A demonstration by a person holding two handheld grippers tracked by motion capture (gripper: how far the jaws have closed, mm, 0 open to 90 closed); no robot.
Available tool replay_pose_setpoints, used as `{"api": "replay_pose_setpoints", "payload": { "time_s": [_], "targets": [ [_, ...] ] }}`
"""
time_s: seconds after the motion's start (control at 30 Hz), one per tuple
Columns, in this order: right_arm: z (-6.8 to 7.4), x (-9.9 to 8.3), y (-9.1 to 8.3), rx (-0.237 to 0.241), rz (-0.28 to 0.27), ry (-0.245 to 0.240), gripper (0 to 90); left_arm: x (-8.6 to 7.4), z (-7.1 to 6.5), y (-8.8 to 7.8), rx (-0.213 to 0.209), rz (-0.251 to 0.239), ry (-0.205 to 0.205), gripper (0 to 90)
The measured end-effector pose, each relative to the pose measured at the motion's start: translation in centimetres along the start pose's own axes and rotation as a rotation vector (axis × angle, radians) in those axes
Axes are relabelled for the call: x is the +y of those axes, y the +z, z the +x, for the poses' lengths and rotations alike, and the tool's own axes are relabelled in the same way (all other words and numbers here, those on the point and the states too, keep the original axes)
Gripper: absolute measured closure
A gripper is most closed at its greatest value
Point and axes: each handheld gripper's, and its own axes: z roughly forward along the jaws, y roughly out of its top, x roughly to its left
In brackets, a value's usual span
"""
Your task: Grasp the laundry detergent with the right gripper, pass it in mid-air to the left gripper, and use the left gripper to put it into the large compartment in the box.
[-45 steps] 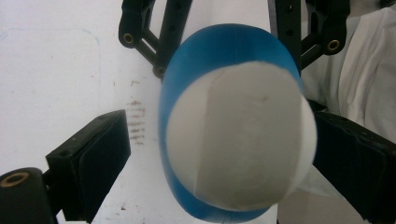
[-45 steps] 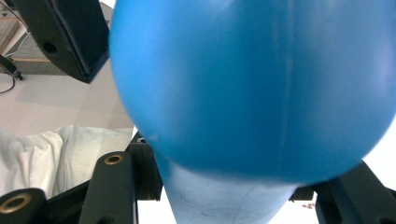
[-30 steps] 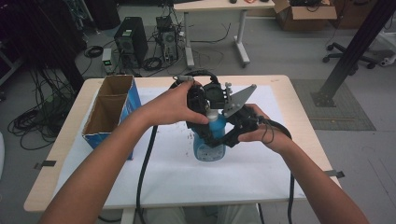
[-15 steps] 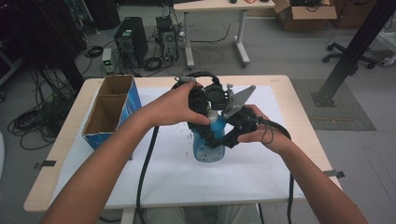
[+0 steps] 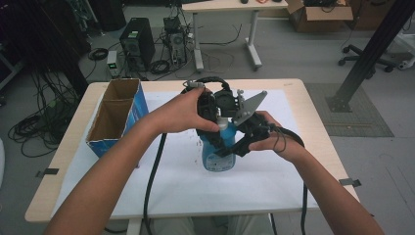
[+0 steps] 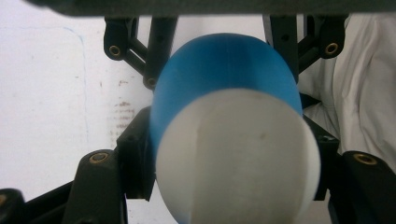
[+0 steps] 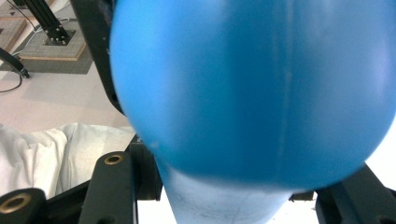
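The bottle stands upright on the paper sheet at the centre of the table. The open cardboard box sits on the table's left side, well apart from the bottle.

so the bottle between the jaws is bright blue with a white cap up top, that cap sitting right between the left gripper's black jaws; its lower body looks paler, see-through blue under the right gripper's jaws; both grippers are black with little brass-coloured screws; right one has a grey plate; beneath it all a white sheet with faint brownish smudges, on a light wood table; off to the left gripper's side, a blue cardboard box, brown inside
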Motion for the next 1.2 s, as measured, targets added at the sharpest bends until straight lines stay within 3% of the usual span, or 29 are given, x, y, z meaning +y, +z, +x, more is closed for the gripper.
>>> {"api": "replay_pose_setpoints", "payload": {
  "time_s": [0.37, 0.4, 0.5, 0.6, 0.73, 0.93, 1.03, 1.2],
  "targets": [
    [0.0, -0.1, 0.0, 0.01, -0.028, 0.001, 43.3, -0.1, -0.2, -0.5, 0.019, -0.003, -0.004, 37.7],
    [-0.1, -0.1, -0.1, 0.016, -0.045, 0.019, 35.5, -0.2, -0.2, -0.7, 0.023, 0.005, -0.017, 37.7],
    [-0.4, -0.5, -0.8, 0.002, -0.048, 0.063, 24.5, -0.8, -0.1, -1.4, 0.04, 0.009, -0.056, 37.7],
    [-0.7, -1.2, -1.6, -0.03, -0.03, 0.071, 21.0, -1.3, 0.1, -2.0, 0.057, 0.01, -0.087, 37.7],
    [-1.0, -2.5, -3.3, -0.078, 0.008, 0.122, 14.6, -2.5, 0.6, -3.7, 0.106, 0.005, -0.174, 37.6],
    [-1.5, -4.0, -5.6, -0.142, 0.099, 0.204, 8.5, -4.2, 1.8, -6.4, 0.192, 0.036, -0.351, 37.6],
    [-1.5, -4.3, -6.4, -0.174, 0.197, 0.223, 5.1, -5.3, 2.4, -7.7, 0.216, 0.035, -0.452, 37.6],
    [-1.4, -4.5, -7.8, -0.201, 0.232, 0.227, 5.7, -6.7, 3.3, -9.6, 0.27, 0.004, -0.604, 37.6]
  ]
}}
